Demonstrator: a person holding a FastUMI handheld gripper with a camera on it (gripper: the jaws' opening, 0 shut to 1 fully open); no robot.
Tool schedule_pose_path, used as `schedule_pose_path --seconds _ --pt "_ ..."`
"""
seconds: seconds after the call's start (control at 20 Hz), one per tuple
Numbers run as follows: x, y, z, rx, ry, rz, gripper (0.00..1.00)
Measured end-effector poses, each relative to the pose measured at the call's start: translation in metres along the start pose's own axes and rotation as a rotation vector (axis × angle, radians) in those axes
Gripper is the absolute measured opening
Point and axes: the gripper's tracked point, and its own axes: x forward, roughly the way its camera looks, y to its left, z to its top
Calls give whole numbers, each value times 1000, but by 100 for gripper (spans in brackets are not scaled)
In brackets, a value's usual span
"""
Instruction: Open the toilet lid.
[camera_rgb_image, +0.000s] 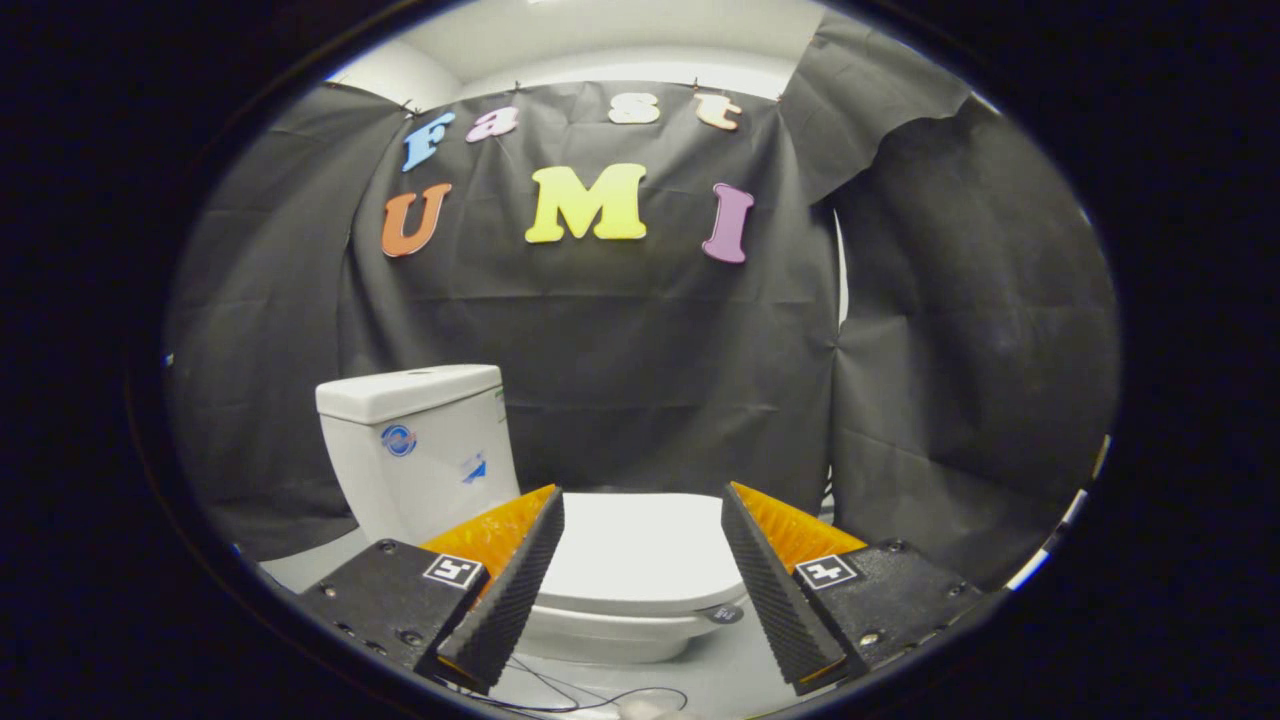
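A white toilet stands on the floor ahead of me, seen from its side. Its lid (640, 548) lies flat and closed over the bowl (610, 632), and the tank (420, 450) rises at the left end. My gripper (642, 500) is open, with its two black ribbed fingers (515, 590) spread wide. The lid shows through the gap between them, a short way beyond and below the fingertips. Nothing is held, and the fingers touch nothing.
Black cloth walls close in behind the toilet and to both sides. A thin dark cable (600, 698) lies on the pale floor (720, 670) in front of the bowl. A small dark tag (722, 613) sits at the lid's front rim.
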Motion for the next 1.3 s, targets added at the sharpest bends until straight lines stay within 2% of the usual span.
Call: schedule_pose_path --seconds 0.35,0.55,0.9,1.05,1.2,1.3 --pt "53 -31 17 7 -5 1 99" --pt "85 -58 -15 110 87 37 99" --pt "112 -111 -120 485 319 35 97" --pt "114 -128 -174 623 415 -2 97" --pt "109 -130 -211 755 502 -6 95" --pt "108 -130 -229 831 534 -10 90"
